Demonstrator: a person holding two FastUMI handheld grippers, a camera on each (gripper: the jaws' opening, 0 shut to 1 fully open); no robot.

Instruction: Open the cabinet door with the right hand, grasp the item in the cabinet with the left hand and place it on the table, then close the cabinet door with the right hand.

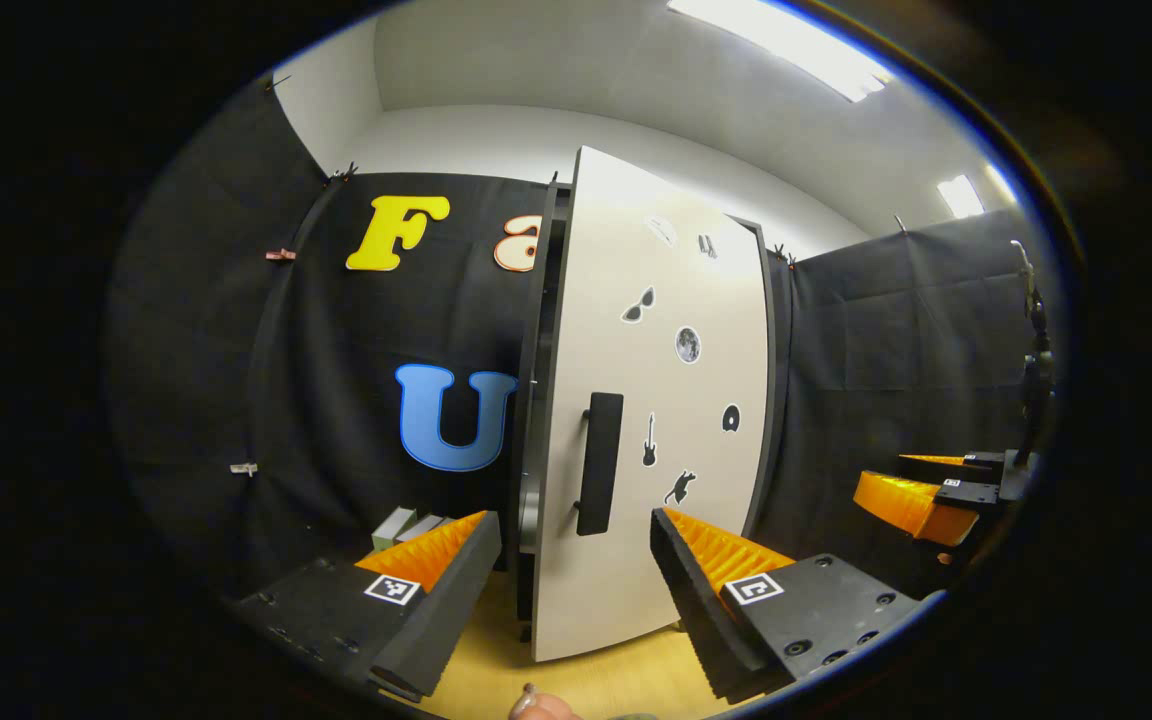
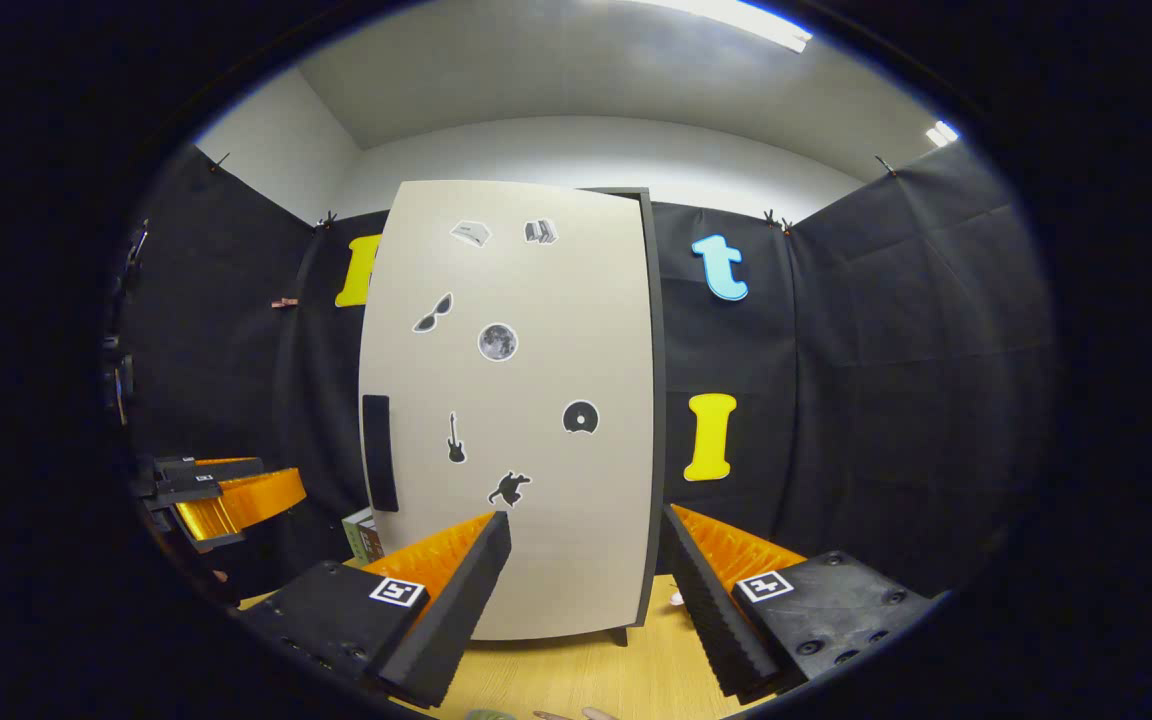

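One wooden table (image 2: 576, 670), black-draped booth

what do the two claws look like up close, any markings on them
Each claw, the left claw and the right claw, has two wedge-shaped fingers with ribbed inner faces, mounted on dark blocky bases with screw holes. Each base carries a small square black-and-white marker tag. No cables or sleeves are visible; a bit of fingertip shows at the bottom edge.
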